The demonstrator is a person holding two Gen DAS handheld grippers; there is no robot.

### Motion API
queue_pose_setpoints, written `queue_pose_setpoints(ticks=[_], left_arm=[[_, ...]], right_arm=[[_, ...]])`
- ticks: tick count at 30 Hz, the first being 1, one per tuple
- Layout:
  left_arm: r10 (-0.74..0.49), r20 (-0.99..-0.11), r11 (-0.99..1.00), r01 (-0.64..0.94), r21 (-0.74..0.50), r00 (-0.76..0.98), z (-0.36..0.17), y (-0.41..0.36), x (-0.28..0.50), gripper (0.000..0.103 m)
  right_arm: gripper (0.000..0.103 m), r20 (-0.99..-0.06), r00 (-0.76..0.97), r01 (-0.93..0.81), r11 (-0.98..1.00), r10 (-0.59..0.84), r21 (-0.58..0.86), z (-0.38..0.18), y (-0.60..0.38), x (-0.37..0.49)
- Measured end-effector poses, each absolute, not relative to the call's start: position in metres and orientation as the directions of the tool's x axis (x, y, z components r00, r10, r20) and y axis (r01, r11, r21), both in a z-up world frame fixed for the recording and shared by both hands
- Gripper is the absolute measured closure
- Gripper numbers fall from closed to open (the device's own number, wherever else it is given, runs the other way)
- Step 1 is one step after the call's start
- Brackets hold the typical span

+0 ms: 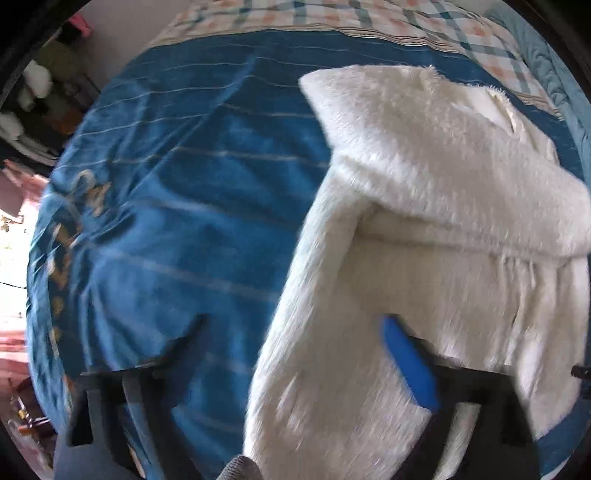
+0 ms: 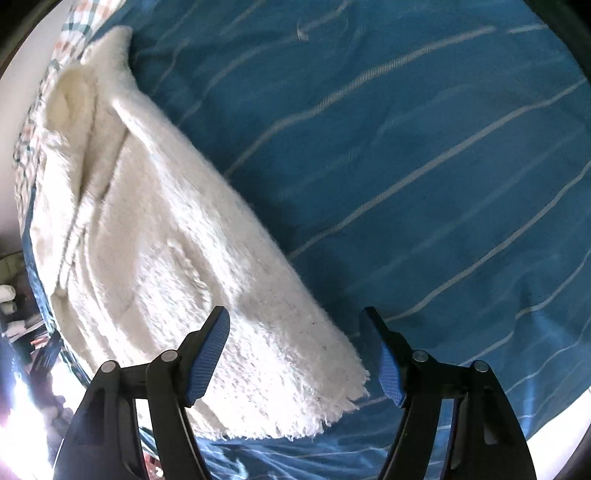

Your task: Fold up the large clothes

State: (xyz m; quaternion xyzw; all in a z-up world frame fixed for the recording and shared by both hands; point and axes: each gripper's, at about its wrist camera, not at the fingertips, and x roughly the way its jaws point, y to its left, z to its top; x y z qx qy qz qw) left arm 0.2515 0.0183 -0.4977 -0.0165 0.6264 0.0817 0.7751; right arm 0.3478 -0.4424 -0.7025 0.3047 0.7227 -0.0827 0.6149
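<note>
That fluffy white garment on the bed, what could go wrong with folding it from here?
Both grippers are open and hold nothing. The fluffy white garment is thick and shaggy, so the right gripper, hovering over its frayed corner, might pinch only loose fibres and slip off. The left gripper might catch the blue striped bedspread along with the cloth. The sleeve already folded across the top could slide off when the next fold is made.

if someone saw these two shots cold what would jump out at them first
The fluffy white knitted garment grabs the eye first, lying partly folded, one layer over another, on the blue bedspread with thin pale stripes. Next come the blue-padded grippers: the right gripper hovers open over the garment's frayed lower corner, and the left gripper is spread wide, one pad above the white fabric. A checked cloth lies along the bed's far edge.
</note>
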Motion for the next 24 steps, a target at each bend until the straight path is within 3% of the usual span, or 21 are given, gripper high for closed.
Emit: queue_pose_setpoints(ticks=[1, 4, 6, 9, 12, 14, 18, 19, 22, 24], left_arm=[[0.119, -0.974, 0.984, -0.156, 0.090, 0.195, -0.498, 0.017, 0.241, 0.006], [0.151, -0.978, 0.976, -0.181, 0.124, 0.144, -0.503, 0.027, 0.216, 0.006], [0.181, -0.976, 0.969, -0.190, 0.157, 0.117, -0.507, 0.014, 0.196, 0.006], [0.280, -0.956, 0.949, -0.176, 0.262, 0.087, -0.510, -0.011, 0.177, 0.006], [0.329, -0.939, 0.938, -0.149, 0.313, 0.099, -0.512, -0.043, 0.166, 0.006], [0.329, -0.937, 0.941, -0.124, 0.316, 0.114, -0.521, -0.063, 0.156, 0.006], [0.343, -0.937, 0.937, -0.085, 0.337, 0.066, -0.562, -0.073, 0.153, 0.005], [0.344, -0.935, 0.937, -0.095, 0.336, 0.085, -0.563, -0.072, 0.152, 0.000], [0.283, -0.953, 0.951, -0.161, 0.264, 0.109, -0.563, -0.057, 0.151, 0.000], [0.206, -0.973, 0.965, -0.185, 0.183, 0.108, -0.564, -0.044, 0.151, 0.000]], right_arm=[[0.082, -0.931, -0.050, 0.535, 0.796, 0.363, 0.282, -0.711, -0.438, 0.336], [0.086, -0.942, -0.031, 0.582, 0.773, 0.334, 0.255, -0.712, -0.444, 0.330], [0.085, -0.954, -0.047, 0.622, 0.756, 0.295, 0.204, -0.720, -0.454, 0.322], [0.066, -0.960, -0.103, 0.614, 0.776, 0.259, 0.144, -0.713, -0.445, 0.326], [0.054, -0.979, -0.084, 0.574, 0.812, 0.188, 0.106, -0.671, -0.428, 0.326], [0.051, -0.986, -0.043, 0.523, 0.845, 0.161, 0.116, -0.646, -0.398, 0.323], [0.051, -0.906, -0.022, 0.453, 0.812, 0.422, 0.367, -0.648, -0.323, 0.323], [0.051, -0.872, -0.028, 0.459, 0.781, 0.489, 0.423, -0.656, -0.310, 0.325], [0.051, -0.724, -0.019, 0.542, 0.616, 0.689, 0.572, -0.699, -0.266, 0.334], [0.052, -0.662, -0.010, 0.589, 0.539, 0.750, 0.602, -0.730, -0.222, 0.316]])
